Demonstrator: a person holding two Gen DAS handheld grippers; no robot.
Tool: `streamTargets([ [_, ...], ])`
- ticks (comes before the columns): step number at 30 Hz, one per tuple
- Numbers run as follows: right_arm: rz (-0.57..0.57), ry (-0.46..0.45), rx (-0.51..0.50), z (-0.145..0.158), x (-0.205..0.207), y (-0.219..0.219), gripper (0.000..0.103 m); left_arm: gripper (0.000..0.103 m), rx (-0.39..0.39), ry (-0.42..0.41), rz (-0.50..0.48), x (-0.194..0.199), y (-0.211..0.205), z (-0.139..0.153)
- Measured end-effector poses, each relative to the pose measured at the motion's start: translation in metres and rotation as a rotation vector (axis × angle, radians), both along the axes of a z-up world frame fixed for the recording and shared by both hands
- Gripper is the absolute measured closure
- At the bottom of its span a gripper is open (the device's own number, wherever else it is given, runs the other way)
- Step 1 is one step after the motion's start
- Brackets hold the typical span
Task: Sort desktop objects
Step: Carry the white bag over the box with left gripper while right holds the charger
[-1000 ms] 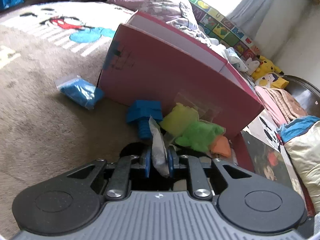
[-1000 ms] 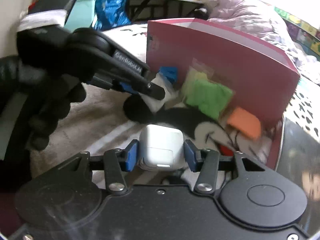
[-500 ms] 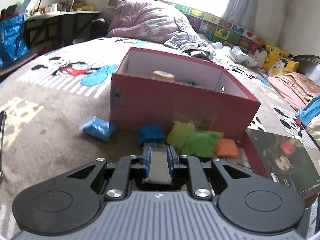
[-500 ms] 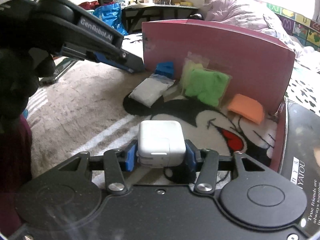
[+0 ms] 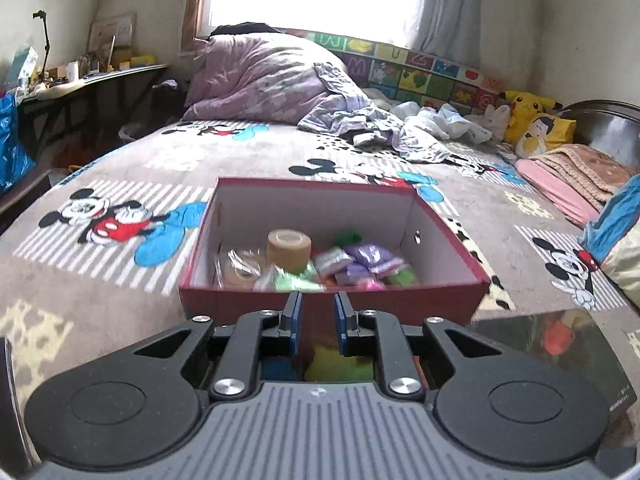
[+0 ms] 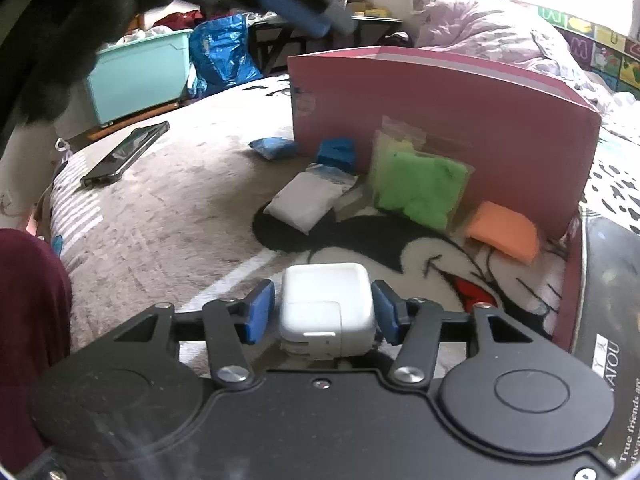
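Left two-finger gripper (image 5: 316,322) narrowly parted, empty, over red cardboard box (image 5: 444,296); right two-finger gripper (image 6: 324,312) released, pads flanking white square charger (image 6: 326,312).

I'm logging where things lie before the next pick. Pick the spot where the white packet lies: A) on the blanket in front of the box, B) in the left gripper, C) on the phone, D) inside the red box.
A: the white packet lies on the blanket in front of the red box, beside the green packet.
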State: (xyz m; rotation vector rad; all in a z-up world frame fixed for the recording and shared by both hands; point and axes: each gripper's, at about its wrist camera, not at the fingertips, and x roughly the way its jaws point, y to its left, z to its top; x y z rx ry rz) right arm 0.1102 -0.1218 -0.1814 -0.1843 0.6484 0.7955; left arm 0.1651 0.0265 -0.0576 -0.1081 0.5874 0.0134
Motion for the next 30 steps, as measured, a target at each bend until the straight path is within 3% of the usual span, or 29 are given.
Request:
streamTargets([
  [2, 0.008, 0.003, -0.003, -0.001, 0.0, 0.0, 0.047, 0.087, 0.027, 0.053, -0.06, 0.004, -0.002, 0.0],
  [4, 0.015, 0.009, -0.001, -0.001, 0.001, -0.002, 0.047, 0.086, 0.045, 0.162, -0.146, 0.009, -0.006, -0.011],
  [6, 0.021, 0.015, 0.005, -0.001, 0.003, -0.002, 0.046, 0.077, 0.126, 0.224, -0.151, 0.008, -0.011, -0.029],
  [8, 0.025, 0.016, 0.005, -0.002, 0.003, -0.002, 0.045, 0.038, 0.17, 0.276, -0.145, 0.009, -0.012, -0.046],
  [9, 0.026, 0.014, 0.002, -0.002, 0.003, -0.001, 0.044, 0.037, 0.151, 0.292, -0.142, 0.01, -0.01, -0.052],
  [11, 0.029, 0.012, 0.001, -0.002, 0.002, 0.0, 0.042, 0.037, 0.121, 0.321, -0.137, 0.012, -0.008, -0.065],
  [15, 0.031, 0.014, 0.005, -0.003, 0.003, -0.001, 0.042, 0.037, 0.177, 0.35, -0.142, 0.014, -0.016, -0.083],
  [19, 0.035, 0.015, 0.006, -0.004, 0.003, -0.001, 0.041, 0.037, 0.151, 0.39, -0.116, 0.018, -0.012, -0.097],
  [21, 0.037, 0.015, 0.008, -0.005, 0.004, -0.001, 0.041, 0.046, 0.142, 0.401, -0.104, 0.018, -0.008, -0.101],
  [22, 0.038, 0.015, 0.009, -0.005, 0.004, -0.001, 0.04, 0.064, 0.135, 0.405, -0.098, 0.017, -0.006, -0.103],
  [30, 0.042, 0.01, 0.011, -0.006, 0.005, -0.001, 0.04, 0.068, 0.13, 0.336, -0.115, -0.001, -0.002, -0.074],
])
